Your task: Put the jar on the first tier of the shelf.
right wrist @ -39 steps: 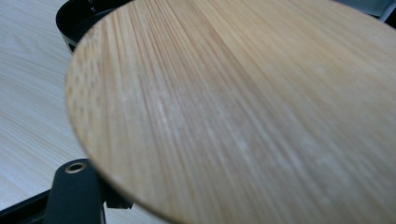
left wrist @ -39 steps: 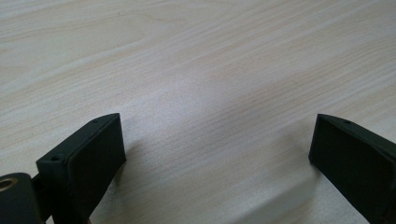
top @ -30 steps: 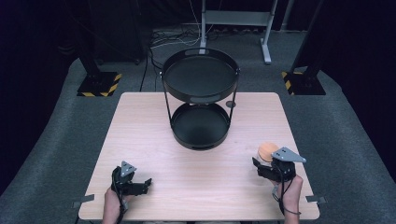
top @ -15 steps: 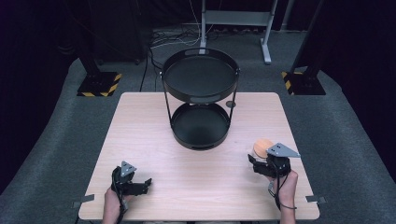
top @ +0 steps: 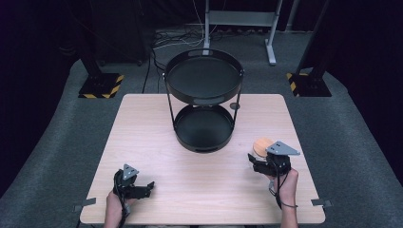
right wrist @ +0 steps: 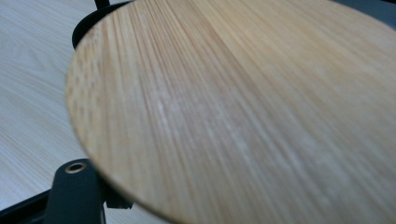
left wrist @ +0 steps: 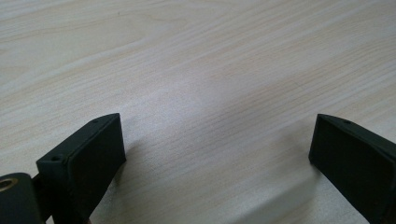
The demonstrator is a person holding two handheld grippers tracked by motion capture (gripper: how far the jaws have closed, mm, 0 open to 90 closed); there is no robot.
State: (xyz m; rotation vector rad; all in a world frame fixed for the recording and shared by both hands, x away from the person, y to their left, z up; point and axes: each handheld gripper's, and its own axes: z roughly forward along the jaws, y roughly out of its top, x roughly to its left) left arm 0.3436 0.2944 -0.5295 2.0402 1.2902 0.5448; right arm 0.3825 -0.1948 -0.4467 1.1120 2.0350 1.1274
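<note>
At the bench's (top: 157,118) right front, your right gripper (top: 266,163) grips the round bamboo disc (right wrist: 243,112), both tiers of the black two-tier metal tray stand (top: 204,95) still bare, left gripper (left wrist: 215,154) spread open and idle.

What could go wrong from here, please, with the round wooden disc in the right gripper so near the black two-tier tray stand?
1. The right gripper seems to grip the round wooden disc only at its edge, so it might tilt or slip.
2. The black two-tier tray stand has thin uprights; carrying the disc toward it could knock one.
3. The left gripper rests open on the light wooden table, too far to steady anything.
</note>
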